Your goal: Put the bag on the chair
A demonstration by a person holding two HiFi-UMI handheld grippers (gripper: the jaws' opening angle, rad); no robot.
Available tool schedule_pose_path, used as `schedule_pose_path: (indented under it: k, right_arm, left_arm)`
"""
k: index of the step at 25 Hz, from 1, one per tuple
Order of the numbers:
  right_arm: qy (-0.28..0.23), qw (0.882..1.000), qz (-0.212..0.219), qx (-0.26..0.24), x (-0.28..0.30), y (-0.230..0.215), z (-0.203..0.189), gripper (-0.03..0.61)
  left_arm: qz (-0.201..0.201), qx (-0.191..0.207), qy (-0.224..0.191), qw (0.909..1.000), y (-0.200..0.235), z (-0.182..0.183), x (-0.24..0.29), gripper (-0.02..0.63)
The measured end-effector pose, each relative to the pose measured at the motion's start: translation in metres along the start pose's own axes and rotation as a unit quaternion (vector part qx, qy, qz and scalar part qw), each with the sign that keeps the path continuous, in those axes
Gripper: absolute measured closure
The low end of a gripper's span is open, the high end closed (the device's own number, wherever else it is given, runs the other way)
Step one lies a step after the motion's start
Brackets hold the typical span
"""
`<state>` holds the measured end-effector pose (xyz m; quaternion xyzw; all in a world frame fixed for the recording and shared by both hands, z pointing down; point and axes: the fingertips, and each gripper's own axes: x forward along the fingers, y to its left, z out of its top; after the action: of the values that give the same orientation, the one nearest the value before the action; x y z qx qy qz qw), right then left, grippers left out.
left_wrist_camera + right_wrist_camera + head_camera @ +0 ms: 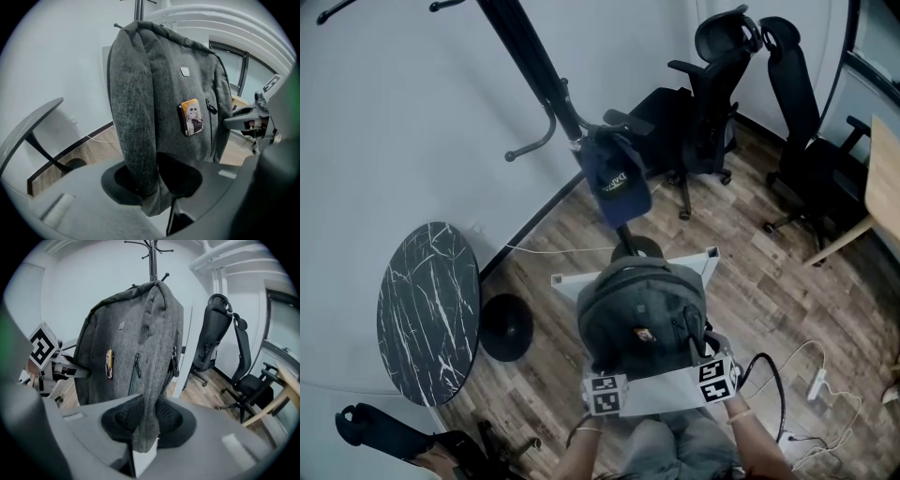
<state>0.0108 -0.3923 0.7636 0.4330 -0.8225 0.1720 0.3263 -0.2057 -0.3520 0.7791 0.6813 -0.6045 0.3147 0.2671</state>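
Over white chair [709, 262], grey backpack [642, 317], left gripper [154, 183] and right gripper [147, 422] fingers clamped on its fabric

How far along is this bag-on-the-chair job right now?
Done: the left gripper and right gripper are both clamped on edges of the grey backpack. In hand: it is held upright over the white chair. Left: setting it down there and letting go. Whether it already touches the chair I cannot tell.

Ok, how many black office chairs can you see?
2. Left office chair stands at the back; right office chair beside it, by the desk. More may be hidden.
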Motion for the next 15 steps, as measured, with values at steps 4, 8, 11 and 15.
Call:
schedule_pose_path:
  k: [4,8,11,15]
  right_arm:
    - [0.017,1.0,0.007,0.015,0.008,-0.001,-0.007,0.499]
    - [0.026,0.999,0.008,0.019,0.013,-0.004,-0.012,0.495]
    - [0.036,0.999,0.011,0.021,0.018,-0.003,-0.016,0.494]
    - [0.052,0.998,0.017,0.024,0.024,-0.001,-0.024,0.494]
  left_arm:
    - [-0.007,0.002,0.009,0.9999,0.001,-0.001,0.007,0.492]
    - [-0.011,0.0,0.016,0.9998,0.001,-0.003,0.014,0.491]
    - [-0.012,-0.002,0.025,0.9996,0.002,-0.008,0.019,0.489]
    - [-0.016,-0.002,0.036,0.9992,0.004,-0.014,0.024,0.489]
